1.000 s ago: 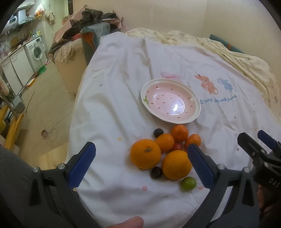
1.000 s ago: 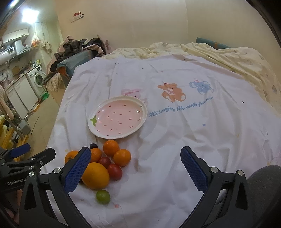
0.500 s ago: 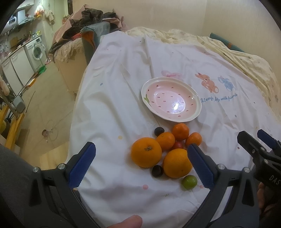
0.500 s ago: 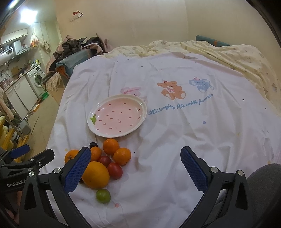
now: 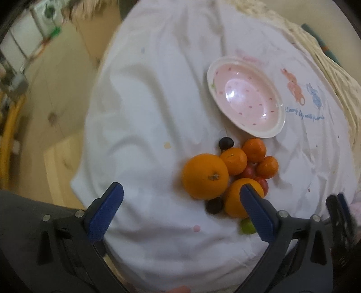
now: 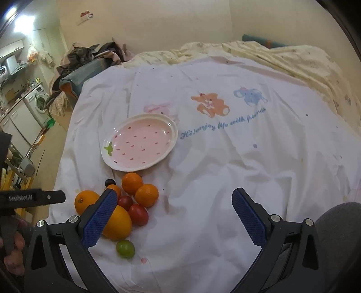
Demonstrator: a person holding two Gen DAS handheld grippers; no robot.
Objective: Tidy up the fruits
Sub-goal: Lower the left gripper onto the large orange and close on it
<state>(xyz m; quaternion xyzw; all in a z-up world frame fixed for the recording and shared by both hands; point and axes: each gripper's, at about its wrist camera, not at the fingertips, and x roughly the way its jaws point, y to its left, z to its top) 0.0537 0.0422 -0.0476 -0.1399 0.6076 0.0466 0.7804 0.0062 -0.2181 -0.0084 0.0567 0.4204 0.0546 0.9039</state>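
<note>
Probably the large orange (image 5: 204,176), firm but rollable, is best pinched across its middle; both tongs, left (image 5: 180,208) and right (image 6: 174,217), are held agape, empty.

Black plastic gripper frames, blue textured fingers (image 6: 100,217), silver screws, white "GenRobot" lettering, grey clothing

A bed takes most of the room, covered with a white sheet (image 6: 225,180) that has printed animals and blue writing. Behind it lies a cream blanket (image 6: 293,58) and a plain beige wall (image 6: 169,22). At the left stands a pile of clothes (image 6: 90,58), a washing machine (image 6: 39,101), and white cabinets. The floor (image 5: 56,90) is light-coloured. A ceiling lamp (image 6: 22,21) shines bright.
</note>
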